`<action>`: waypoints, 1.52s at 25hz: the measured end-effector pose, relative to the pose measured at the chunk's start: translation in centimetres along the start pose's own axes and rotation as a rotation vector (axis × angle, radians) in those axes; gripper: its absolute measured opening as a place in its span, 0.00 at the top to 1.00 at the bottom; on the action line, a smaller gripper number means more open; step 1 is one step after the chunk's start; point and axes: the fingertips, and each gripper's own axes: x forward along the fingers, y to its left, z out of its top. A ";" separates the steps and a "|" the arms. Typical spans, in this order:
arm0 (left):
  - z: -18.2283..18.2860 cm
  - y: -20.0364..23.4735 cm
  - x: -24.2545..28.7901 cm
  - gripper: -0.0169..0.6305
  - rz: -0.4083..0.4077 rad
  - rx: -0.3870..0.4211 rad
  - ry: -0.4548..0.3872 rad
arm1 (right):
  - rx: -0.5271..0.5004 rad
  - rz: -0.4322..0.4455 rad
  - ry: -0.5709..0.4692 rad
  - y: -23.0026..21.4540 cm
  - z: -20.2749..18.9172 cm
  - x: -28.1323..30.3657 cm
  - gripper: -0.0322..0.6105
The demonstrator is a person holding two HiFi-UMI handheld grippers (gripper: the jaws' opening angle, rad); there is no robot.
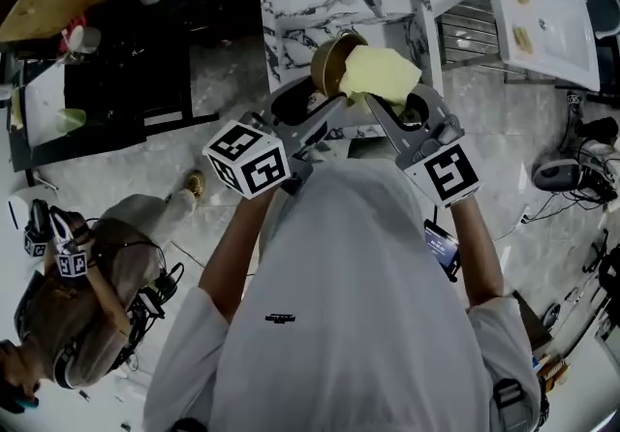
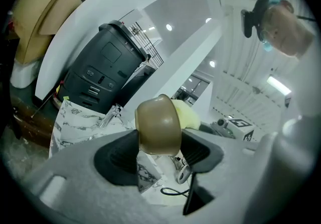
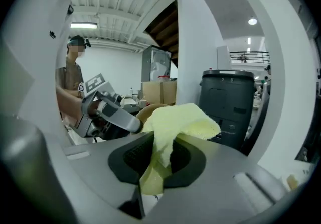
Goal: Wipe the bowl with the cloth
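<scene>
A small brown bowl (image 1: 329,63) is held up in the air, tipped on its side, with my left gripper (image 1: 325,103) shut on it. In the left gripper view the bowl (image 2: 158,126) sits clamped between the two dark pads. A pale yellow cloth (image 1: 380,73) is pressed against the bowl's open side, and my right gripper (image 1: 380,103) is shut on it. In the right gripper view the cloth (image 3: 178,123) hangs between the jaws, with the bowl's rim (image 3: 145,111) just behind it. The cloth (image 2: 189,117) peeks out behind the bowl in the left gripper view.
Below the grippers stands a marble-patterned table (image 1: 291,4). A dark bin (image 2: 105,67) stands behind it. A seated person (image 1: 97,294) is at the lower left on the pale floor. White furniture (image 1: 542,14) is at the upper right, cables (image 1: 572,178) at the right.
</scene>
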 end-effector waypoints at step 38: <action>-0.5 -0.3 -2.2 0.57 -0.080 0.010 0.079 | -0.047 0.080 0.161 3.2 -3.3 3.3 0.89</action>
